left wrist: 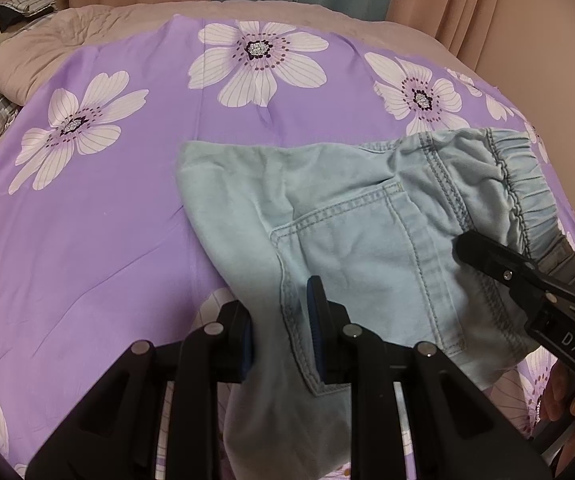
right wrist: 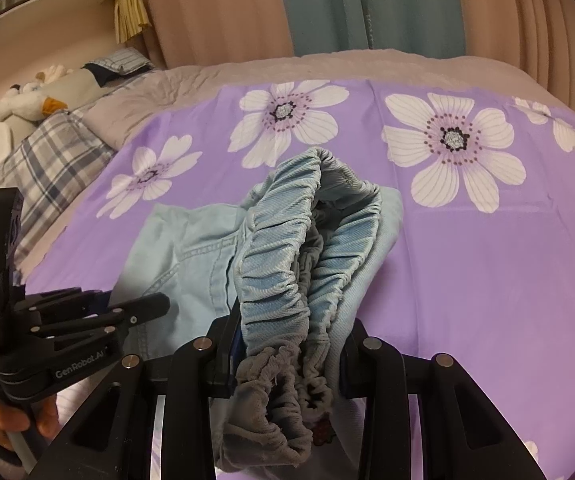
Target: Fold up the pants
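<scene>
My left tongs (left wrist: 281,328) are clamped on a fold of the light-blue pants (left wrist: 351,216), just below the stitched back pocket (left wrist: 351,248); the cloth fills the gap between the 2 blue-padded fingers (left wrist: 314,332) and hangs down past them. My right tongs (right wrist: 287,352) are closed on the gathered elastic waistband (right wrist: 279,264); the bunched band rises out of the jaws and curls forward in 2 ruffled layers.

The pants lie on a purple sheet (left wrist: 127,216) printed with large white flowers (left wrist: 257,62), spread over a bed. From the left wrist view the garment sits to the right of centre, pocket side up, with a smooth folded edge toward the far side and the waistband at the right. The near portion is lifted off the sheet where both tongs hold it; the far portion rests flat on it.

From the left wrist view my right tongs enter from the right, over the waistband end, with my right hand (left wrist: 567,396) partly visible below them. From the right wrist view my left tongs appear at the lower left, against the denim edge, with my left hand (right wrist: 15,416) on the handle.

Beyond the sheet: a plaid pillow (right wrist: 51,168), a soft toy (right wrist: 19,100), and pink and teal curtains (right wrist: 327,4).
</scene>
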A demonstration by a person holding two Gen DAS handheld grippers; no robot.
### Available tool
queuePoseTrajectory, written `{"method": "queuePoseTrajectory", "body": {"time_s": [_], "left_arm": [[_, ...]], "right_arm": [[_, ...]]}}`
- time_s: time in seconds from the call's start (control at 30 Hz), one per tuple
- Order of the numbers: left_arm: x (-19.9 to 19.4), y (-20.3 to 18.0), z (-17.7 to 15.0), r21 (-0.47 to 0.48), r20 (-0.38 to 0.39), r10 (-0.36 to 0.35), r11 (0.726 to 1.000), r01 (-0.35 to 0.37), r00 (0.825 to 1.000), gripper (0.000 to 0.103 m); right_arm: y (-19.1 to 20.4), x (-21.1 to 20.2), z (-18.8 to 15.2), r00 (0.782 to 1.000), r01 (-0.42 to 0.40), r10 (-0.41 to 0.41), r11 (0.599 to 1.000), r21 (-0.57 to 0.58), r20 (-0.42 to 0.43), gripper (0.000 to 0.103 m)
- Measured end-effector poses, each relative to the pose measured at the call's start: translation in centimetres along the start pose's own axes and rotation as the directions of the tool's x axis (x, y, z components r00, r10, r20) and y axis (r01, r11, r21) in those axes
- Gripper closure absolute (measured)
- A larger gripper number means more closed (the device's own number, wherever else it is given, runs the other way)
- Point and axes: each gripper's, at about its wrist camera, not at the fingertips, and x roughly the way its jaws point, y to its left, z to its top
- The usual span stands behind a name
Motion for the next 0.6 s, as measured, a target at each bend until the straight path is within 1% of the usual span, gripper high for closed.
{"method": "queuePoseTrajectory", "body": {"time_s": [0.17,0.27,0.6], "left_arm": [[0.4,0.1,0.0,0.002,-0.011,0.007,1.000,-0.007,1.000,0.081],[0.7,0.3,0.0,0.002,-0.019,0.009,1.000,-0.009,1.000,0.079],[1.4,0.5,-0.2,0.005,-0.030,0.020,1.000,-0.020,0.999,0.079]], "right_arm": [[-0.1,0.5,0.0,1.000,0.007,-0.007,1.000,0.011,-0.019,0.066],[-0.1,0.8,0.0,0.999,0.015,-0.014,1.000,0.019,-0.031,0.066],[-0.8,1.5,-0.4,0.998,0.021,-0.019,0.999,0.042,-0.055,0.065]]}}
